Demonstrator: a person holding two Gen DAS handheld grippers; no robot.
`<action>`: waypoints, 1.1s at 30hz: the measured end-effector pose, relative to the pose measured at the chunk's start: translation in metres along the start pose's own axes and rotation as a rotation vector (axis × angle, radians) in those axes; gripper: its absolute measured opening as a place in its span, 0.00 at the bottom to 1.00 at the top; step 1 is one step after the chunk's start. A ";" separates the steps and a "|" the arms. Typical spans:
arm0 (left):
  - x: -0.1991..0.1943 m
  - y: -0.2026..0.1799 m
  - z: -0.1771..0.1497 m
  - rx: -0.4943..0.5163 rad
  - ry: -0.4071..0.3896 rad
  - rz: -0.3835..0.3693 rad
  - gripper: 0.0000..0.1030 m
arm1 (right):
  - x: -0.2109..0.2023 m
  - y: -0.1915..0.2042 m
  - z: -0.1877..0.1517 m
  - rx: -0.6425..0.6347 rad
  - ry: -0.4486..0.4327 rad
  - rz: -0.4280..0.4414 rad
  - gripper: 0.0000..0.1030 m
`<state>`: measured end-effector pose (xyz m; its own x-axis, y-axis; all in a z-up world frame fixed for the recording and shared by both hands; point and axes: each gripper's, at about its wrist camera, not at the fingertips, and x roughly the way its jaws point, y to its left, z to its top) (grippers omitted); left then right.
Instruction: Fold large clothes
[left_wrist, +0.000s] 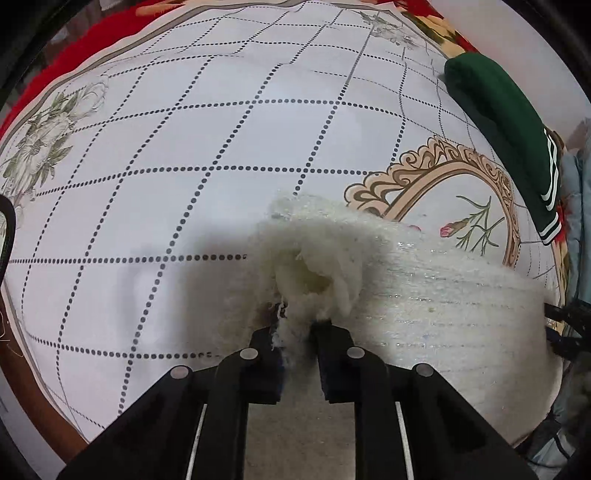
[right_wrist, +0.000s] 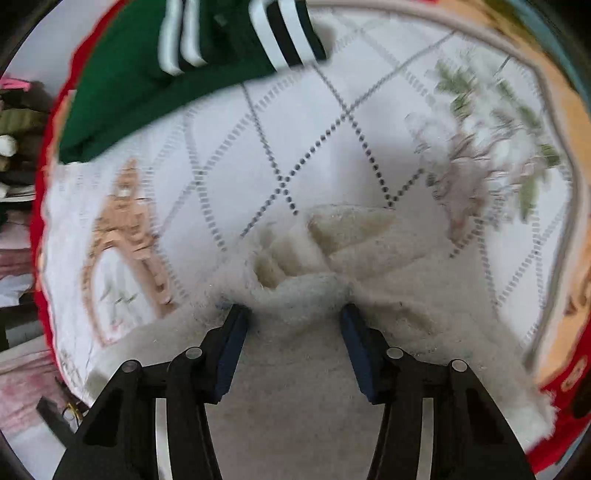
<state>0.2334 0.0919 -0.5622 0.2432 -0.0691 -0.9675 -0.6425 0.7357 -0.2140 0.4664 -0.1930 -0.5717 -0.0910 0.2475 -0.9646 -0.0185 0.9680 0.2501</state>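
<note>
One fluffy white sweater (left_wrist: 424, 295) lies on the bedspread (left_wrist: 207, 155), toward its near edge. The left gripper (left_wrist: 297, 325) is clenched on a bunched fold of this sweater, with fabric pinched between the two fingers. The right gripper (right_wrist: 291, 314) is released, jaws spread wide, with sweater fabric lying between and beneath them. One folded green garment (left_wrist: 506, 125) with white stripes lies at the far right edge of the bedspread, well apart from the sweater.
</note>
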 end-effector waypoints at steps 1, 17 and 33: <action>0.000 -0.001 0.001 0.008 0.008 0.000 0.16 | 0.004 0.006 0.006 -0.019 0.008 -0.024 0.54; -0.082 0.023 -0.026 -0.078 -0.105 0.080 0.82 | 0.014 0.093 -0.063 -0.350 0.183 -0.095 0.34; -0.022 0.049 -0.140 -0.599 0.017 -0.251 0.82 | -0.006 0.074 -0.056 -0.281 0.211 0.098 0.50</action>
<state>0.0948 0.0357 -0.5705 0.4299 -0.2043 -0.8794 -0.8629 0.1935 -0.4668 0.4100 -0.1252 -0.5426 -0.3090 0.2964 -0.9037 -0.2696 0.8839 0.3821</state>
